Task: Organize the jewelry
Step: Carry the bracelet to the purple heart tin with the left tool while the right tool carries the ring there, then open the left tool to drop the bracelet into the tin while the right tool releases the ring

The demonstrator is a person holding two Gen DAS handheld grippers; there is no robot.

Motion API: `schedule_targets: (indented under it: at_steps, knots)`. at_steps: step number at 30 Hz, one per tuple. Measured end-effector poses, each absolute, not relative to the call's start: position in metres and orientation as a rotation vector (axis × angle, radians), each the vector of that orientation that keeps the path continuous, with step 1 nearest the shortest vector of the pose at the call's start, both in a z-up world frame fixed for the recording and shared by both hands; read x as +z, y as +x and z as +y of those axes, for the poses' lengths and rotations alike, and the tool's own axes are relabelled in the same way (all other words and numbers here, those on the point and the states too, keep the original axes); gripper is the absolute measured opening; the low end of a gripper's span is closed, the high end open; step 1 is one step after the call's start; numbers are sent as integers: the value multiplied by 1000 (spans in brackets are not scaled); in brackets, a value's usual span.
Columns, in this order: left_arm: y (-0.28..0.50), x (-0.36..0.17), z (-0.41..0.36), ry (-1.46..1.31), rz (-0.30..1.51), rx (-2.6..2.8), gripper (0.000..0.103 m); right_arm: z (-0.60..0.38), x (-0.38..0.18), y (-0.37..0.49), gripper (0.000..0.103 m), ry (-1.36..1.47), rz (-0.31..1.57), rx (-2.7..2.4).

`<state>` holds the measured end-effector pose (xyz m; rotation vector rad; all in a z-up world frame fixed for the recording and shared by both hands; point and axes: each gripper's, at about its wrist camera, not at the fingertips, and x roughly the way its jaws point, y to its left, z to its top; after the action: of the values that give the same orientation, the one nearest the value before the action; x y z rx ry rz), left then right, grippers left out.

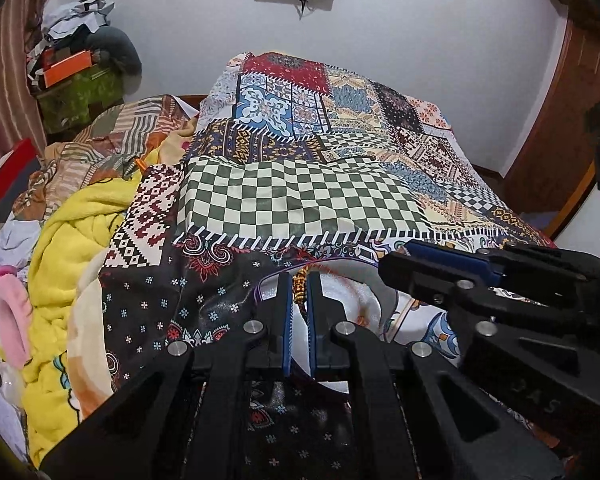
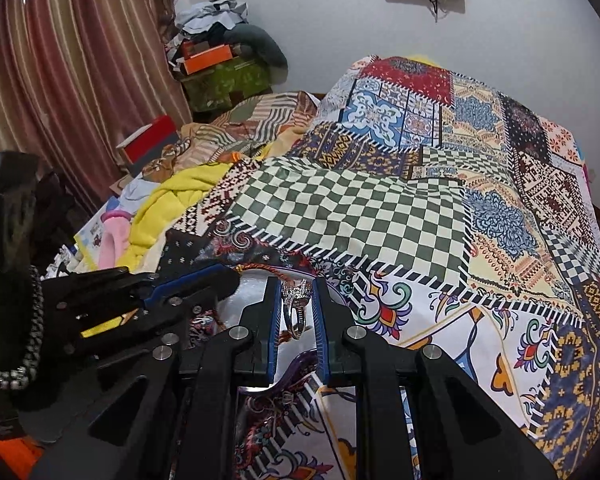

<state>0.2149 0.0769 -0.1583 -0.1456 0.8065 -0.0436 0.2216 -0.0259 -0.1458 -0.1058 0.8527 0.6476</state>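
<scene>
Left tongs (image 1: 299, 294) pinched on a gold beaded bracelet (image 1: 300, 285), held over a white plate (image 1: 352, 300) on the patchwork bedspread (image 1: 300, 196). Right tongs (image 2: 298, 300) pinched on a silver ring (image 2: 296, 312) with clear stones uppermost, held above the same plate's rim (image 2: 256, 270). Positioned side by side, both tongs close over the plate. Yellow blanket (image 1: 60, 260) bunched left of the bedspread.

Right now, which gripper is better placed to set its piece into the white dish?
Probably the right gripper: its ring hangs over the dish. The left gripper holds beads at the rim.
</scene>
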Motion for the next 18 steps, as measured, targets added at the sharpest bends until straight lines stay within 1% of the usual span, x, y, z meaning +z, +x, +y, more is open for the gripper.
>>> schedule_targets:
  at_steps: [9,12,14,15,16,18]
  knots:
    - [218,-159,83,-157,815,-39,5,-25,-156,231,14,-105,900,676]
    - [217,-158,87,-161,816,-28,12,-20,-157,229,14,-122,902,694]
    - [215,-155,90,-163,807,-16,21,-17,-158,228,14,-132,902,701]
    - [213,-153,92,-163,799,-8,28,-15,-158,228,14,-137,902,705]
    - [211,-151,94,-165,790,-1,31,-14,-158,227,14,-140,904,709]
    - [209,-147,98,-168,780,12,32,-13,-159,227,14,-145,906,712]
